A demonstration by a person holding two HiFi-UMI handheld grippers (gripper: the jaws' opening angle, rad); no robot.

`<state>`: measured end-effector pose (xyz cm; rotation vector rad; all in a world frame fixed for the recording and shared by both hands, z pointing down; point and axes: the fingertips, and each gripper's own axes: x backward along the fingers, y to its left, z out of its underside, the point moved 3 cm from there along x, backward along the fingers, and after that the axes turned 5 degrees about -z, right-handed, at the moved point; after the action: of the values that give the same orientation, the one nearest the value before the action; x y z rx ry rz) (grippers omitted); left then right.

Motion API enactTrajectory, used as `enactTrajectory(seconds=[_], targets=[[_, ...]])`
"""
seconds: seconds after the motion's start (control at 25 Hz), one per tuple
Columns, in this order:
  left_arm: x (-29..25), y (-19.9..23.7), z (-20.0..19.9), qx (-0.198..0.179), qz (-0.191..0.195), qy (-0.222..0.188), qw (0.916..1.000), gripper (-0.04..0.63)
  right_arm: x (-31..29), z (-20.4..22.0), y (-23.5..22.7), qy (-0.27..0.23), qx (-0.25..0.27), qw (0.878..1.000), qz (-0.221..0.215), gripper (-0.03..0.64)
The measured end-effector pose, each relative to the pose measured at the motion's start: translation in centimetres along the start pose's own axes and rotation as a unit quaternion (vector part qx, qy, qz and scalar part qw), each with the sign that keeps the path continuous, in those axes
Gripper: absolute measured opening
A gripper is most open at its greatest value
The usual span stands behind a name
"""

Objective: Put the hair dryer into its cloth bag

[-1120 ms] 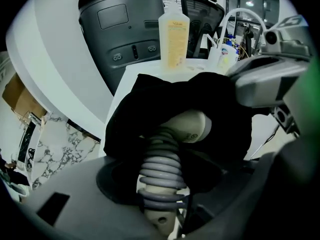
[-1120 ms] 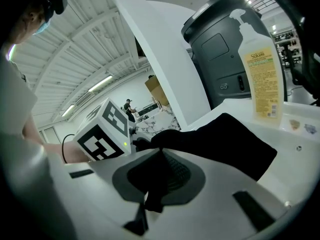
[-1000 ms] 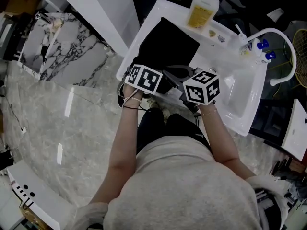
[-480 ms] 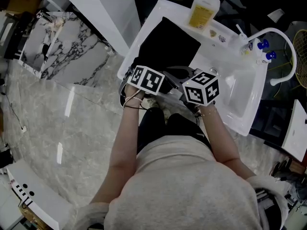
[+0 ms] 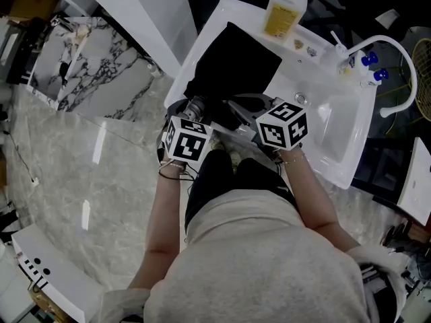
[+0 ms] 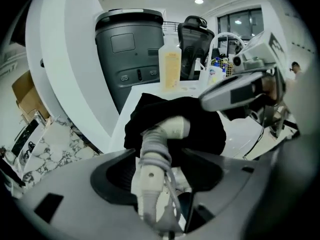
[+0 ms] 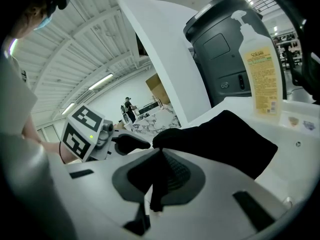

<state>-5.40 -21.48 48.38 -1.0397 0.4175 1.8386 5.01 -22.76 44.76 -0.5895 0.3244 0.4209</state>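
The black cloth bag (image 5: 232,62) lies on the white counter (image 5: 212,19) left of the basin. The pale hair dryer (image 6: 156,146), its cord wound round the handle, sticks out of the bag (image 6: 200,126) with its head inside. My left gripper (image 6: 160,160) has just been opening; its jaws stand wide on either side of the handle, apart from it. In the head view that gripper (image 5: 194,118) sits at the counter's near edge. My right gripper (image 7: 159,154) is shut on the edge of the bag (image 7: 225,139), holding it up beside the mouth (image 5: 232,106).
A yellow soap bottle (image 5: 286,12) stands at the counter's back. The basin (image 5: 337,126) and its curved faucet (image 5: 390,66) lie to the right. A dark grey bin (image 6: 130,44) stands behind the counter. Marble floor (image 5: 87,153) spreads to the left.
My left gripper has drawn back toward the person and to the left, off the dryer's handle, which now shows at the bag's mouth. The right gripper and the bag have stayed put.
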Motion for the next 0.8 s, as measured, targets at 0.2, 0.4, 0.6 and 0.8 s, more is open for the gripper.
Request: enactTrajectory(seconds=[0.2,0.4,0.6,0.8], targets=[[2.5,1.0,3.4,0.027,-0.015,-0.007,0.9995,0.258,-0.4,0.4,0.4,0.006,0.001,1.000,-0.007,0.012],[3.2,1.4,4.6,0.081,-0.024,-0.064,0.9944,0.256,-0.8,0.7,0.7,0.009,0.001,1.000,-0.010,0.012],[3.3,0.8,5.6,0.097,-0.008,-0.079,0.9921,0.256,-1.3,0.7,1.2,0.014,0.004,1.000,-0.017,0.012],[3.2,0.6,6.8,0.097,-0.018,-0.074,0.9924,0.255,-1.4,0.8,1.1,0.014,0.006,1.000,-0.017,0.012]])
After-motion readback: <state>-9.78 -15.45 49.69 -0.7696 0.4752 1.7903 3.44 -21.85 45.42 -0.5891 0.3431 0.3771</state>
